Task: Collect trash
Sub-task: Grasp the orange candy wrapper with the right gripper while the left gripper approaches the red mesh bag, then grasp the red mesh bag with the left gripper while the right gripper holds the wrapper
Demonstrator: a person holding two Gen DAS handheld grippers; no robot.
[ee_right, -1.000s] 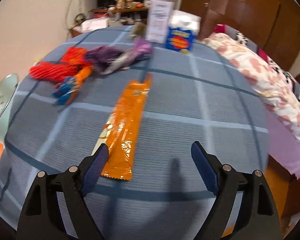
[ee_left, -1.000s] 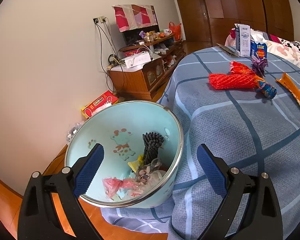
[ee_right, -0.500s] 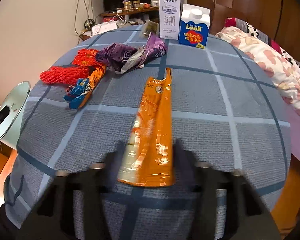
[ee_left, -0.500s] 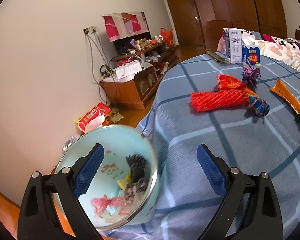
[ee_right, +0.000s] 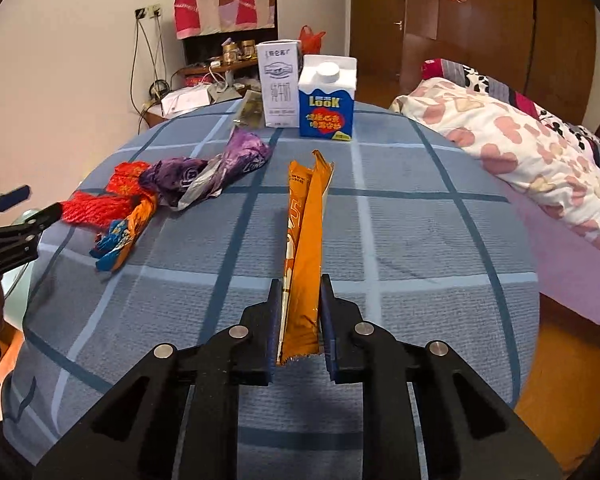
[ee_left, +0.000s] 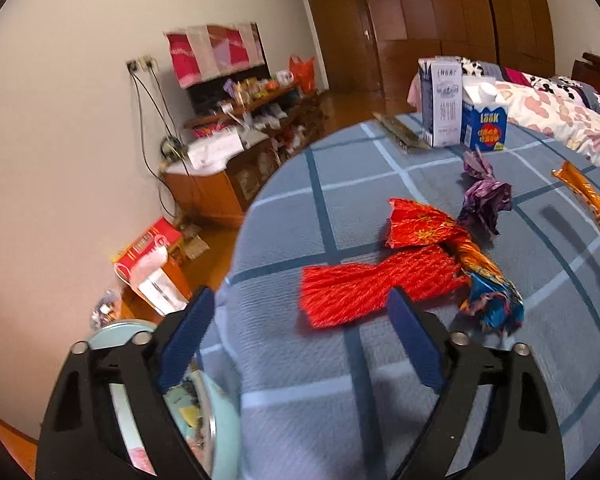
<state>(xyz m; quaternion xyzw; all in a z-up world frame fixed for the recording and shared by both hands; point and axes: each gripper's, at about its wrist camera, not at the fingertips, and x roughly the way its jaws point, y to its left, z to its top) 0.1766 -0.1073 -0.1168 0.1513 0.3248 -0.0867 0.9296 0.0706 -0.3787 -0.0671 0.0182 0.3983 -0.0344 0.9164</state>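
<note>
Closing on the long orange wrapper (ee_right: 304,264), the right gripper (ee_right: 300,280) is pinching its near end between both fingers (ee_right: 274,320) while the rest is lying along the blue checked tabletop (ee_right: 420,240) toward twelve o'clock. The left gripper (ee_left: 296,320) is narrowing with nothing between its fingers, hovering at the tabletop's edge above the pale bin (ee_left: 224,420). Red mesh (ee_left: 372,284) is lying just ahead at one o'clock, the crumpled purple wrapper (ee_left: 484,204) beyond.

Glossy orange foil wrapper (ee_right: 305,256); matt ribbed checked cloth covers the tabletop (ee_right: 412,240); red mesh netting (ee_left: 364,288) looks rough.
</note>
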